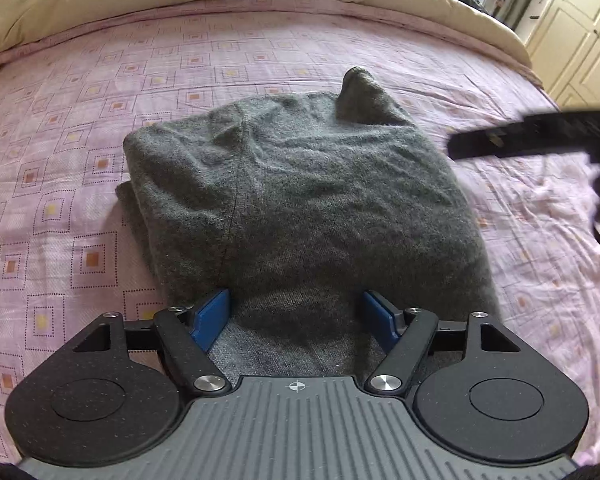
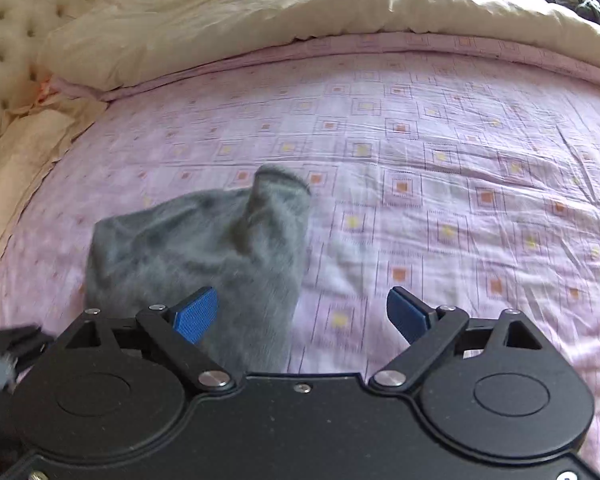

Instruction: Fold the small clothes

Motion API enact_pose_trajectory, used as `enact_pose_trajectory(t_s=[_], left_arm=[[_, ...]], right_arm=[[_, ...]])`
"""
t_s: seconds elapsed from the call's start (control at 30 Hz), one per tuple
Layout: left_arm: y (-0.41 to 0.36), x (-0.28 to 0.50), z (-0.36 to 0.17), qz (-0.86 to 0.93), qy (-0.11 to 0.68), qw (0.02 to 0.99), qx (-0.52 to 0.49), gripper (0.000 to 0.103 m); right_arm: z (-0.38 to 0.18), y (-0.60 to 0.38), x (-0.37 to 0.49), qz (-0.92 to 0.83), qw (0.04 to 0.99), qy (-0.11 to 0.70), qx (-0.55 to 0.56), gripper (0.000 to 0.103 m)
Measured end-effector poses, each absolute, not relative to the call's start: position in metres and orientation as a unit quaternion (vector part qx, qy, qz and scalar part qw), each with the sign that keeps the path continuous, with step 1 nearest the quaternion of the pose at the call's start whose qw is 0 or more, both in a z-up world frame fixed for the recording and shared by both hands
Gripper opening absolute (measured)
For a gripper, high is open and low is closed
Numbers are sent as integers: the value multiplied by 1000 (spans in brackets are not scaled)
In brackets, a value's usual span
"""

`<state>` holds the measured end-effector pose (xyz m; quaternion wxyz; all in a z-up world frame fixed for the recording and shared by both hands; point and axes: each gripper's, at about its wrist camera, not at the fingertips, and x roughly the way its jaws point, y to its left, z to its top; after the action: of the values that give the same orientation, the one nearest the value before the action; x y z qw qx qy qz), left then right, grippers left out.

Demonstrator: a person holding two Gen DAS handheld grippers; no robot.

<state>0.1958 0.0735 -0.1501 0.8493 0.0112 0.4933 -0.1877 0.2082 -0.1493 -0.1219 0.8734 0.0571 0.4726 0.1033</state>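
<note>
Left gripper (image 1: 296, 322) spread wide over the folded grey sweater (image 1: 300, 200) mid-bed, holding nothing; right gripper (image 2: 302, 316) likewise wide, empty, beside it.

Left hand-held gripper (image 1: 296, 316) and right hand-held gripper (image 2: 302, 314), both with jaws wide apart.

Grey knit garment (image 1: 300, 200) folded on pink bedsheet (image 1: 80, 160), left claw (image 1: 296, 320) open

- You're over a bed (image 1: 100, 128) with a pink sheet printed in small squares.
- A cream duvet (image 2: 260, 20) is bunched along its far side.
- A tufted cream headboard (image 2: 8, 32) stands at your left.
- Cream cupboard doors (image 1: 572, 32) stand at the right, in daylight.
</note>
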Motion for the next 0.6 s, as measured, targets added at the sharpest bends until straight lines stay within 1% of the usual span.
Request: enact_pose_trajectory(t_s=[0.1,0.23,0.27,0.3,0.33,0.47,0.6], left_arm=[[70,193,-150,-189,491,850,20,78],[63,189,-150,-189,491,849,39,81],[62,191,-150,-190,492,849,39,83],[62,191,-150,-190,493,848,39,84],[61,191,-150,-189,494,848,39,85],[59,194,-150,-188,500,844,36,88],[67,202,-142,-194,514,835,6,88]], right_arm=[[-144,-150,240,90,863,495,51,93],[-164,-149,279,67,847,528,16,93],[-168,-149,287,62,844,533,8,95],[-171,-150,294,61,842,536,3,102],[-173,-151,300,61,840,539,-1,102],[-163,-159,302,54,853,520,6,102],[-143,-177,273,67,871,484,59,102]])
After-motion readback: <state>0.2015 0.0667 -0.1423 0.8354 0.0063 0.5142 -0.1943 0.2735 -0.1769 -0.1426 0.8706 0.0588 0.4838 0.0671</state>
